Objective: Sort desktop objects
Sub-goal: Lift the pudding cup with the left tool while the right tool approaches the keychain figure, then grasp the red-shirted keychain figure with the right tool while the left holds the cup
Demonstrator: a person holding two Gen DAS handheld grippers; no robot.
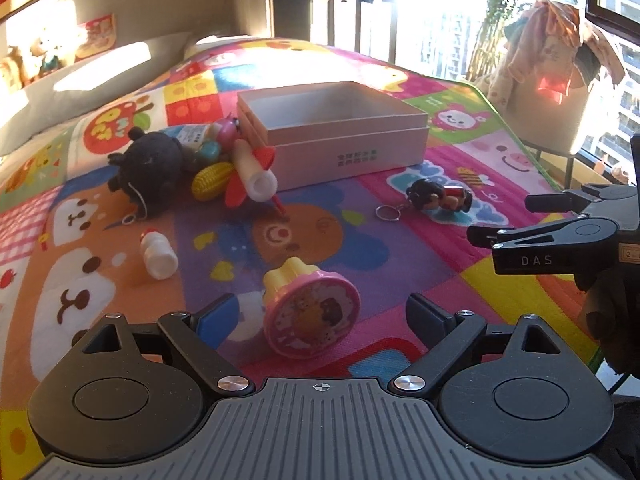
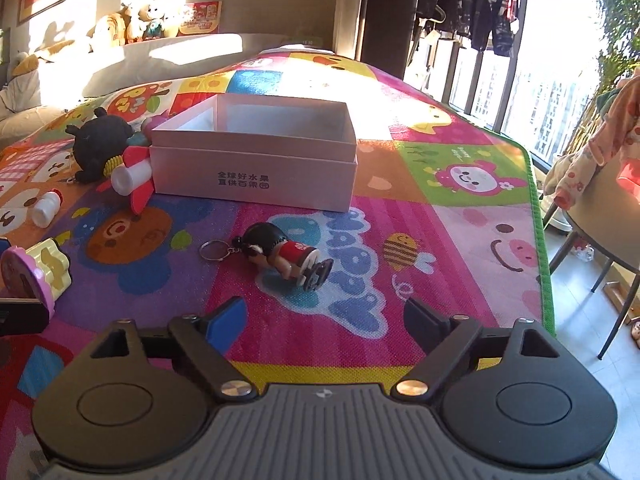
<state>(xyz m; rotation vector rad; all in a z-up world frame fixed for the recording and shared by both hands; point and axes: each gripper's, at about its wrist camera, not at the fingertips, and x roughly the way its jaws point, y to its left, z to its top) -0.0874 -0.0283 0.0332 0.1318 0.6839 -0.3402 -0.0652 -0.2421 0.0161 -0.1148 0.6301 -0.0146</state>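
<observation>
We hold both grippers w/ jaws wide, nothing between: left gripper [image 1: 320, 312] just short of the round pink-and-yellow plastic stamp toy [image 1: 310, 312] on its side, right gripper [image 2: 324, 316] near the black-haired doll keychain [image 2: 286, 258]. Ease fwd, straddle each, pinch, then lift to the open white cardboard box [image 2: 256, 176].

The left gripper [image 1: 320, 320] tilts downward, its 2 fingers spread wide. The right gripper [image 2: 324, 320] matches it, jaws empty.
</observation>
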